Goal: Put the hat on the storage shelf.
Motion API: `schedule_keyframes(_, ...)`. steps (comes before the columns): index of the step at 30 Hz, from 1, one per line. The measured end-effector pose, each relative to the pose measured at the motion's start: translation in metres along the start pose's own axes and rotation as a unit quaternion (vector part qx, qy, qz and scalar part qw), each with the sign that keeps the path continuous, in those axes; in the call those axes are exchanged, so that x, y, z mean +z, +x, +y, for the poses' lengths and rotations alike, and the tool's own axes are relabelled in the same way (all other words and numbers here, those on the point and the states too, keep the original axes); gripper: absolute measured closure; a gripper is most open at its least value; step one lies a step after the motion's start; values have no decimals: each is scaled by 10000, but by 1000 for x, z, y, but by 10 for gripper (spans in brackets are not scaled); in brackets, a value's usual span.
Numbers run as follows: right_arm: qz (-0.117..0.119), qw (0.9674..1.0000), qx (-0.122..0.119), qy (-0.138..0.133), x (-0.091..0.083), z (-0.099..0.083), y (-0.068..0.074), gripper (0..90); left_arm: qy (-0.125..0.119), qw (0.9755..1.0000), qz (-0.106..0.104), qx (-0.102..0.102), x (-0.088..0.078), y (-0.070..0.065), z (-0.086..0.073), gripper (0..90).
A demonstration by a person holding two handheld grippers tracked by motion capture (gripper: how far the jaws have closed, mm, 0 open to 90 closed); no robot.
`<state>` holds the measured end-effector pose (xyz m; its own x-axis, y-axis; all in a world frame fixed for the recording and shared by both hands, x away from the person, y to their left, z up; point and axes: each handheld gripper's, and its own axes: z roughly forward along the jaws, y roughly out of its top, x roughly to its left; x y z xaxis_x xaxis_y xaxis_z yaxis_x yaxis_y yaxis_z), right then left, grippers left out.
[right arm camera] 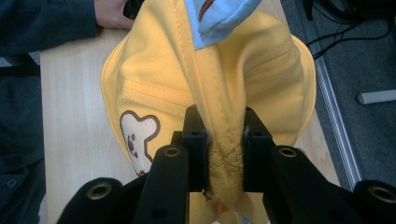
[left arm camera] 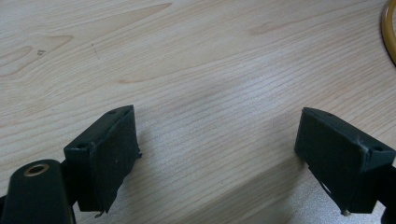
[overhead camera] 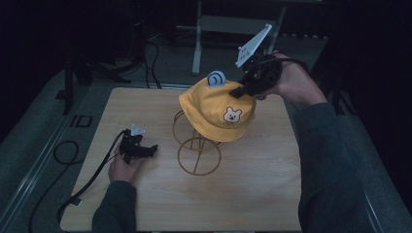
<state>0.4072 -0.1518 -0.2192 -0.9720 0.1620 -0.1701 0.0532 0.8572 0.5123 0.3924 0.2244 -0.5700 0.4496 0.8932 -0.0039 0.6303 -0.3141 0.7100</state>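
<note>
Item: child's yellow hat, bear face patch on the near right side, pale blue ear tab at the crown; sits draped over a gold wire stand at the middle of the wooden surface. Stand: round ring base flat on the surface, upright loop rising under the hat. Right tool: held at the hat's far right edge, jaws clamped on a gathered fold of yellow fabric; in the right gripper view the cloth is bunched tight between the two black jaws, with the bear patch to the left of them and the blue tab above. Left tool: resting low at the near left of the surface, well apart from the stand, jaws apart and holding nothing; the left gripper view shows bare wood grain between them and a sliver of gold ring at its right edge. Step in hand, as judged: either seating the hat on the stand or lifting it off, with the right tool gripping the fabric; which of the two cannot be told. Next move calls for a steady pull or release without tipping the light wire stand; the idle left tool could brace the ring base.
</note>
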Motion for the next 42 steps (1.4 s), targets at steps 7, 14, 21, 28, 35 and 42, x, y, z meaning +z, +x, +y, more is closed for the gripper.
schedule_keyframes(7, 9, 9999, -87, 63, 3, 11, 3, 765, -3, 10000, 4, -1, 0, 0, 0, 132)
schedule_keyframes(14, 42, 9998, -158, 141, 8, 20, 7, 764, -4, 10000, 4, -1, 0, 0, 0, 131)
schedule_keyframes(21, 76, 9993, -248, 256, 14, 30, 10, 764, -4, 10000, 4, -1, 0, 0, 0, 132)
schedule_keyframes(28, 135, 9986, -298, 413, 23, 37, 12, 764, -3, 10000, 4, -1, 0, 0, 0, 132)
schedule_keyframes(35, 173, 9979, -428, 461, 27, 49, 17, 762, -2, 10000, 3, 0, 0, 0, 0, 131)
schedule_keyframes(42, 193, 9968, -521, 572, 37, 59, 21, 760, -1, 10000, 3, 1, 0, 0, 0, 131)
